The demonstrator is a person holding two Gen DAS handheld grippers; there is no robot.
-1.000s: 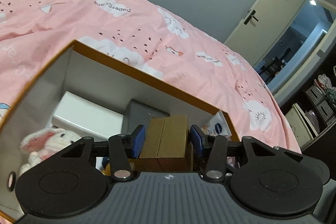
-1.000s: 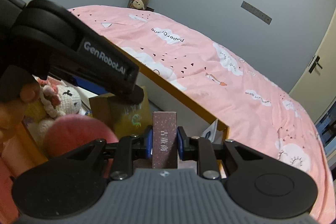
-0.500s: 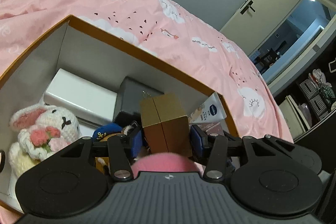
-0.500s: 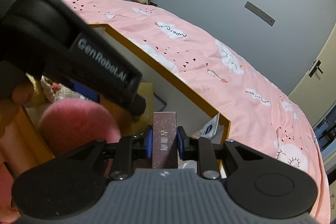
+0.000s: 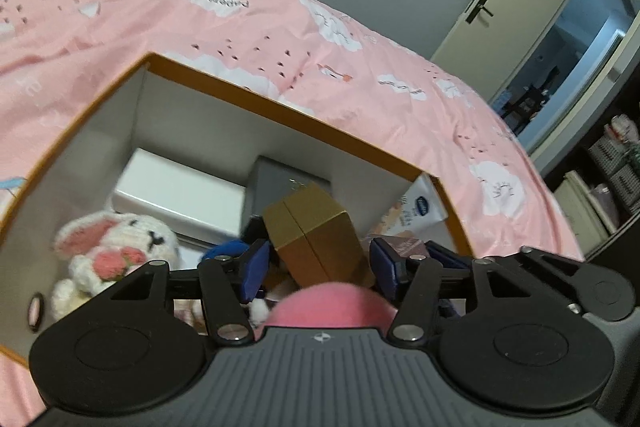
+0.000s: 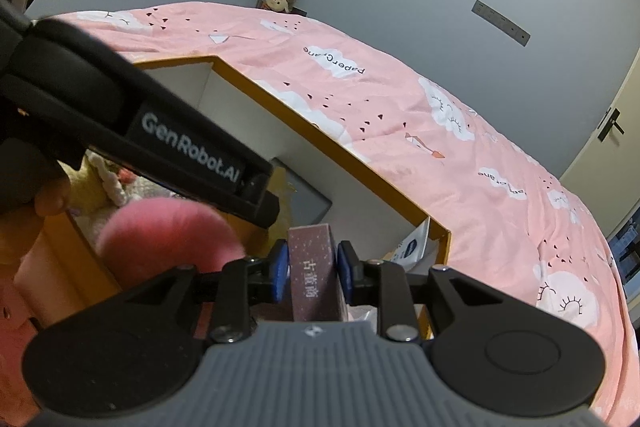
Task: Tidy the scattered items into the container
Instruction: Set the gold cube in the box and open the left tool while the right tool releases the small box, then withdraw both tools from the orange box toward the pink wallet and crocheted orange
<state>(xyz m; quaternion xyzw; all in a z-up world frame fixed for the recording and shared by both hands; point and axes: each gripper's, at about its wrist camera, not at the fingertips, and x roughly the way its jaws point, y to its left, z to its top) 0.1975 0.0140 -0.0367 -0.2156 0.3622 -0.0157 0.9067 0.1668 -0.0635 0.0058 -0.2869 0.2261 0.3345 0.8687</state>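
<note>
1. Pink cloud-print bedspread (image 5: 360, 39) covers the bed; everything sits on it.
2. Orange-rimmed box (image 5: 280, 107), white inside, open top, resting on the bed.
3. White box (image 5: 180, 191) lies flat against the far wall of the orange-rimmed box, grey case (image 5: 280, 179) just beside it.
4. White knitted rabbit (image 5: 116, 247) at the near left, inside the box.
5. Left tongs (image 5: 316, 263) spread apart; gold box (image 5: 316, 231) sits tilted between the pads, gap visible each side, not gripped. It lies on the pile inside the box.
6. Pink fuzzy ball (image 5: 332, 303) right under the left tongs.
7. Right tongs (image 6: 312, 263) clamped on a maroon carton (image 6: 316, 275), upright, held over the box's right end.
8. Blue-logo tube (image 5: 420, 211) leans in the right corner.
</note>
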